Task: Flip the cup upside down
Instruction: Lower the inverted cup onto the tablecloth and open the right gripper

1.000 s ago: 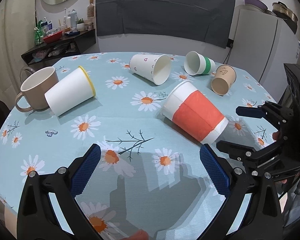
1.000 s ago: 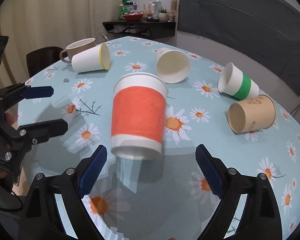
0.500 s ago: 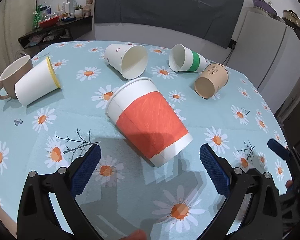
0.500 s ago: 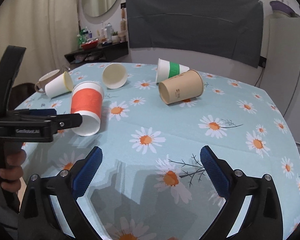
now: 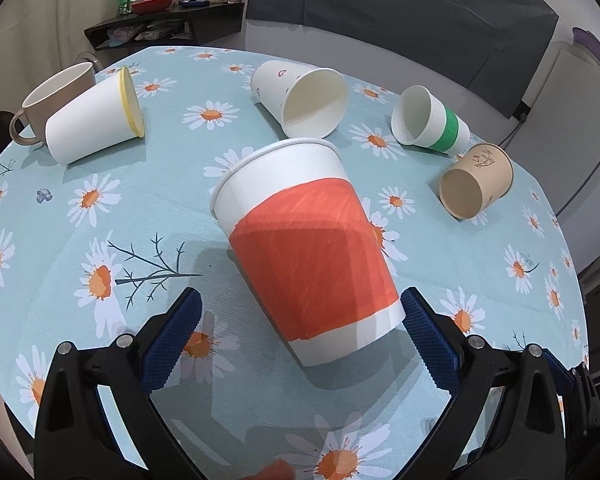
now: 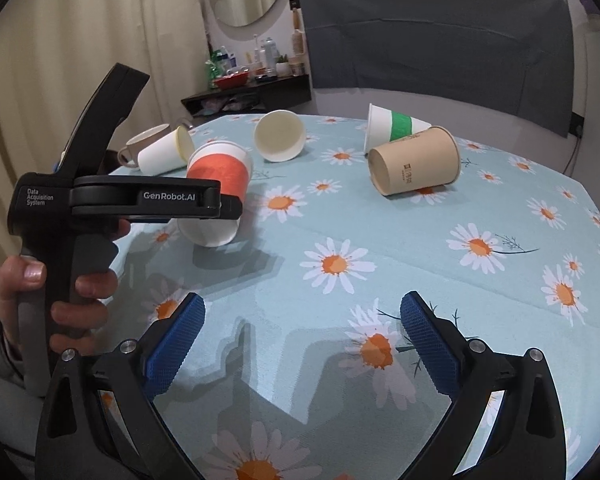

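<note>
A white paper cup with an orange band (image 5: 312,256) lies on its side on the daisy tablecloth (image 5: 100,208), base toward me. My left gripper (image 5: 300,320) is open, its blue pads either side of the cup's base end; the right pad is at the base rim, touch unclear. In the right wrist view the orange cup (image 6: 218,196) is partly hidden behind the left gripper body (image 6: 140,198). My right gripper (image 6: 300,336) is open and empty over bare cloth, well right of the cup.
More cups lie on their sides: a yellow-rimmed white one (image 5: 96,120) against a beige mug (image 5: 48,100), a white one with hearts (image 5: 304,100), a green-banded one (image 5: 432,124) and a brown one (image 5: 476,184). The table edge curves at right.
My left gripper has closed in on the orange cup, which now sits between its open jaws. My right gripper has drawn back and swung away to the right.
</note>
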